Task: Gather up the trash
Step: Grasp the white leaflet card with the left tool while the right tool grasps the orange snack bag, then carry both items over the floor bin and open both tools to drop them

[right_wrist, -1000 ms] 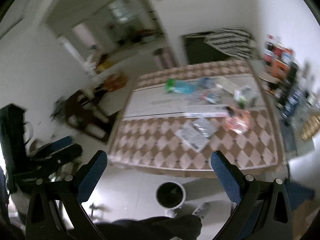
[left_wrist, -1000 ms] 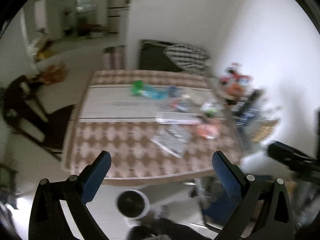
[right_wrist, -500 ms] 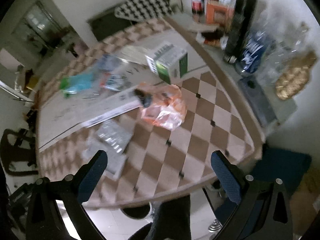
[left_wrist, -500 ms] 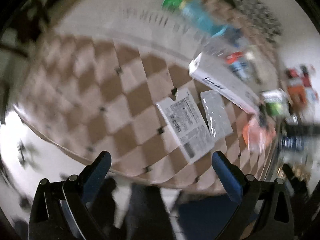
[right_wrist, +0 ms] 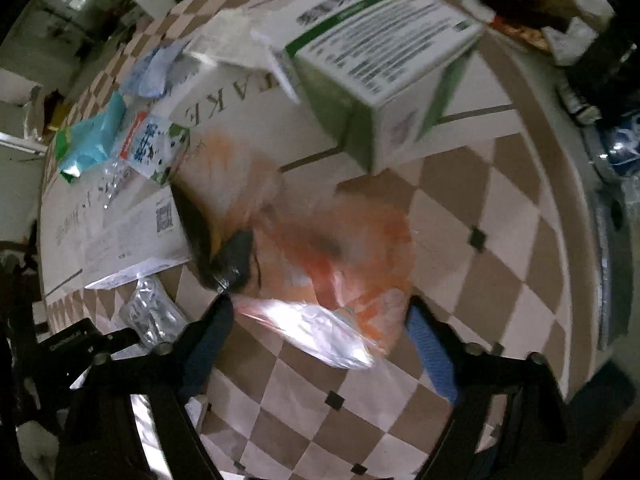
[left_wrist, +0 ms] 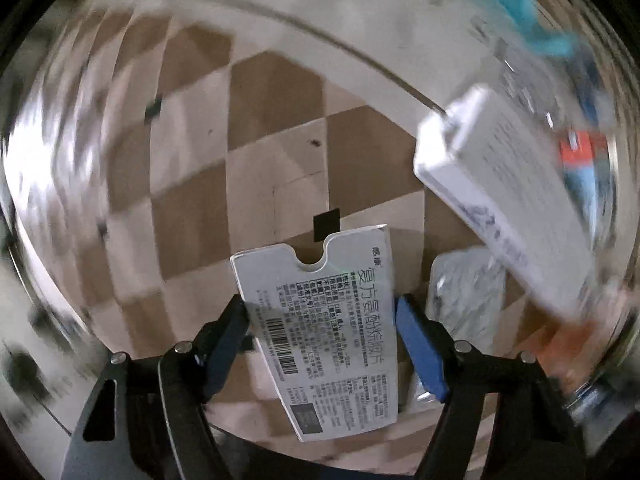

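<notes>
The left gripper (left_wrist: 320,316) points down at the checkered table (left_wrist: 276,128), its jaws closing around a flat white printed packet (left_wrist: 332,320) lying there, pads at its edges; whether they press yet I cannot tell. The right gripper (right_wrist: 320,328) is closing over a crumpled orange plastic bag (right_wrist: 340,252) on the table, its pads not clearly touching it.

Left hand-held gripper (left_wrist: 322,314) pointing down, jaws closing around a flattened white medicine carton (left_wrist: 320,328) near the checkered worktop's (left_wrist: 192,184) front edge, foil blister pack (left_wrist: 464,292) just beside, long white box (left_wrist: 508,196) farther along
</notes>
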